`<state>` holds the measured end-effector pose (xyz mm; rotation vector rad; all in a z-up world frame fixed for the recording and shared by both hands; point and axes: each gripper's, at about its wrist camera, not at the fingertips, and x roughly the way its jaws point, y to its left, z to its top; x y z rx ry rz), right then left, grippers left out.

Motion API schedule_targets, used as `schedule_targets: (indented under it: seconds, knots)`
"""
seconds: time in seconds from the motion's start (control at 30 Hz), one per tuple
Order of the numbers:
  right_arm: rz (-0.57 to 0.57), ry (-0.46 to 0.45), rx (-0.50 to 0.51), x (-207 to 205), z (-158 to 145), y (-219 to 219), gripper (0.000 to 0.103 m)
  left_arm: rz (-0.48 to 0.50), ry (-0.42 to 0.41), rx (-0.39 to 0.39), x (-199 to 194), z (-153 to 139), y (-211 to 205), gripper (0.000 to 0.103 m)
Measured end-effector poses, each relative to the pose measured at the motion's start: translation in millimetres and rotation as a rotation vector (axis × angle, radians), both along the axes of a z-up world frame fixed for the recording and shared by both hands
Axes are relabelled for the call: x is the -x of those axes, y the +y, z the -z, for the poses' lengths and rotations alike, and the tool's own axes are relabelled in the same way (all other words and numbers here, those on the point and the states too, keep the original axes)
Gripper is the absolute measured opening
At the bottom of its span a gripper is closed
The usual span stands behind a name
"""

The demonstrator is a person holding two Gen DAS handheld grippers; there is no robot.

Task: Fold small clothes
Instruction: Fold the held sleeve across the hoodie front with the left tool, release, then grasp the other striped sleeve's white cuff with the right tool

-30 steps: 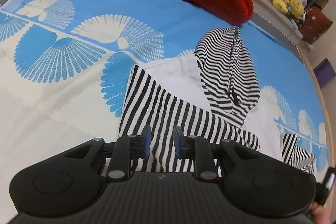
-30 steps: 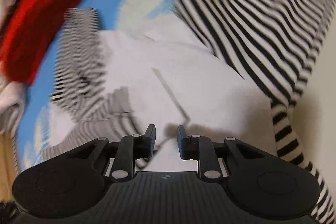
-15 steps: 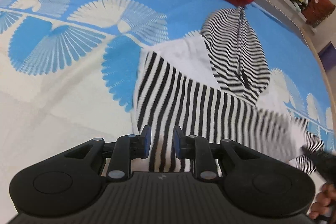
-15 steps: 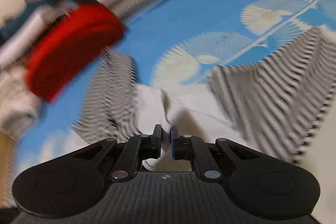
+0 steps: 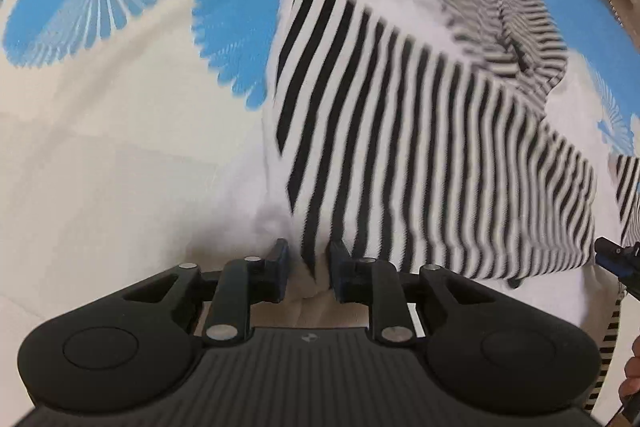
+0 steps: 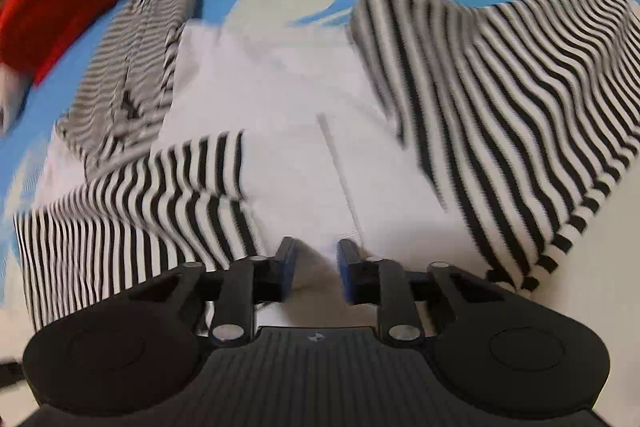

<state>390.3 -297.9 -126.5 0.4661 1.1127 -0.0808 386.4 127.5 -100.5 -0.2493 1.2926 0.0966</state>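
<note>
Sleeves are laid across the hoodie spread on the bed, body folds are judged left, and both the left gripper and right gripper are parted, empty.

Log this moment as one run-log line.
phase: folding sleeves | left gripper: open at hoodie hem | right gripper: open over white body | sleeves across body
</note>
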Motion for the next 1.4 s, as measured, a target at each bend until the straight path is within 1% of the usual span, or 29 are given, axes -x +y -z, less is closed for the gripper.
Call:
schedule_targets:
  seconds: [0.07, 0.1, 0.13, 0.2, 0.23, 0.3, 0.4, 0.47, 0.6, 0.7, 0.87, 0.97, 1.1, 1.4]
  knots:
    - [-0.013, -0.05, 0.01, 2, -18, -3, 0.027, 0.021, -0.068, 0.009, 0, -23, -6, 0.026]
    - [-0.01, -0.069, 0.012, 5, -22, -6, 0.03, 0.035, -0.097, 0.012, 0, -33, -10, 0.03]
    - [-0.008, -0.089, 0.009, 7, -30, -12, 0.032, 0.055, -0.128, 0.015, 0, -45, -15, 0.035]
    - [0.006, -0.119, 0.022, 8, -44, -29, 0.033, 0.098, -0.186, 0.012, 3, -64, -26, 0.043]
    - [0.019, -0.129, 0.032, 6, -50, -36, 0.036, 0.118, -0.209, 0.003, 5, -70, -33, 0.045]
    - [0.037, -0.157, 0.043, 12, -59, -57, 0.038, 0.149, -0.223, -0.015, 5, -74, -46, 0.045]
    - [0.086, -0.181, 0.103, 20, -63, -96, 0.04, 0.185, -0.212, -0.008, 6, -72, -61, 0.045]
    - [0.15, -0.172, 0.125, 23, -61, -127, 0.04, 0.21, -0.209, -0.016, 6, -71, -68, 0.045]
    - [0.291, -0.129, 0.12, 37, -53, -187, 0.04, 0.236, -0.213, -0.032, 10, -67, -76, 0.045]
    - [0.349, -0.128, 0.119, 44, -51, -221, 0.04, 0.236, -0.213, -0.031, 9, -66, -79, 0.045]
    - [0.455, -0.129, 0.106, 49, -35, -259, 0.04, 0.247, -0.21, -0.029, 6, -66, -87, 0.045]
    - [0.504, -0.13, 0.086, 52, -24, -275, 0.04, 0.251, -0.209, -0.03, 5, -64, -90, 0.045]
    - [0.55, -0.127, 0.056, 51, -10, -286, 0.04, 0.247, -0.206, -0.033, 4, -63, -90, 0.045]
    - [0.615, -0.151, -0.005, 47, 11, -303, 0.04, 0.243, -0.208, -0.036, 3, -64, -89, 0.045]
